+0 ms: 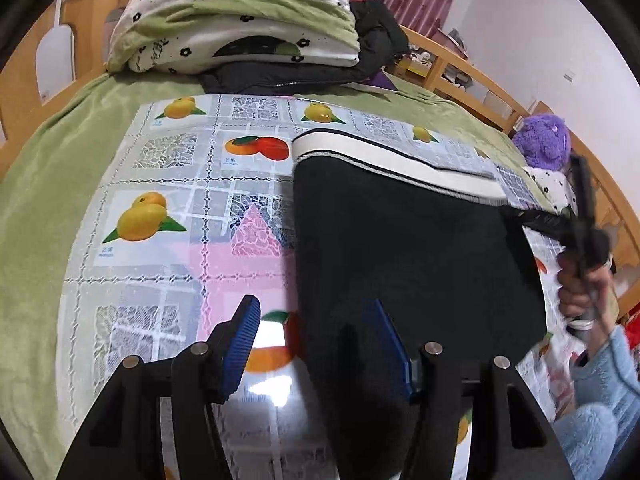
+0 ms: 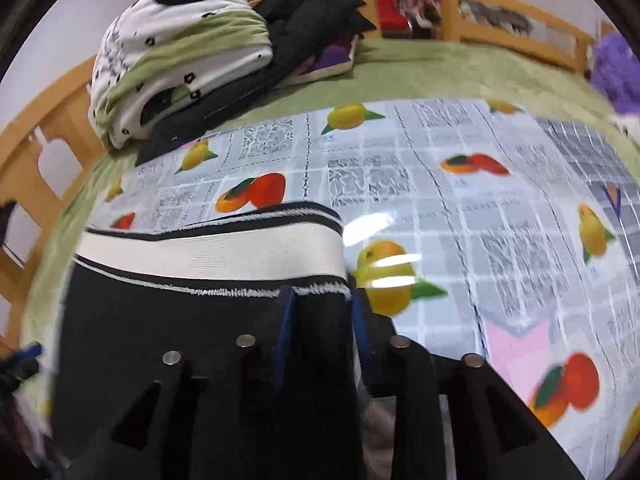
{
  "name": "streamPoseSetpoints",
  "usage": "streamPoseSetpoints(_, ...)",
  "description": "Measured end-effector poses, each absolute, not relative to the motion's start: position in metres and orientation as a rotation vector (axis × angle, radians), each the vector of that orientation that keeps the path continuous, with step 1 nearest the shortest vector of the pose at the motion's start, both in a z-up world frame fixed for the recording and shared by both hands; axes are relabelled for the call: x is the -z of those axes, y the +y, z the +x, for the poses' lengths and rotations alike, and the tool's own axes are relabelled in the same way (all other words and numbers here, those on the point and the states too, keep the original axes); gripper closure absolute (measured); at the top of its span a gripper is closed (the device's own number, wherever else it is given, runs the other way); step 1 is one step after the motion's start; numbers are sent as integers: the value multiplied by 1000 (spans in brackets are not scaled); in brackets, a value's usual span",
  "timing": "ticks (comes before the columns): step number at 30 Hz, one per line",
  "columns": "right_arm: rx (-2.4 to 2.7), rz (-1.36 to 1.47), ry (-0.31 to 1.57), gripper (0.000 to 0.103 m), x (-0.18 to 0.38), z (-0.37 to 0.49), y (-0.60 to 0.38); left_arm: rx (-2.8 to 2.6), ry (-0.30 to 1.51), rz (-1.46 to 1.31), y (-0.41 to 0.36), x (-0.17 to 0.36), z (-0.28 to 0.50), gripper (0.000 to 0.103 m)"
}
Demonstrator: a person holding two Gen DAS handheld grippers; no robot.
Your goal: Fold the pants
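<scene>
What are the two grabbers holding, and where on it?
The right gripper pinches the black pants at their right edge, just below the white waistband. The left gripper is open, straddling the pants' left edge, holding nothing.

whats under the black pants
The fruit-print cover lies under the pants, showing all round them; its print beneath the fabric is hidden.

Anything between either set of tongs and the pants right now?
Nothing visible. The right tongs already straddle the edge of the black pants with the white striped waistband, just below the band. The left tongs are open over the pants' other edge, one finger over the fruit-print tablecloth.
</scene>
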State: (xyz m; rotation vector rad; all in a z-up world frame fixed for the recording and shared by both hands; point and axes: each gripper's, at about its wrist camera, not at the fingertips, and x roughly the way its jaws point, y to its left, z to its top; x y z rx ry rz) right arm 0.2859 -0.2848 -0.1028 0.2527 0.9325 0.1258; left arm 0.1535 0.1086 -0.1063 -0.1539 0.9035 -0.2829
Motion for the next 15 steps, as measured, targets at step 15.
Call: streamPoseSetpoints(15, -259, 259, 1171, 54, 141, 173, -281, 373, 989, 35, 76, 150, 69, 47)
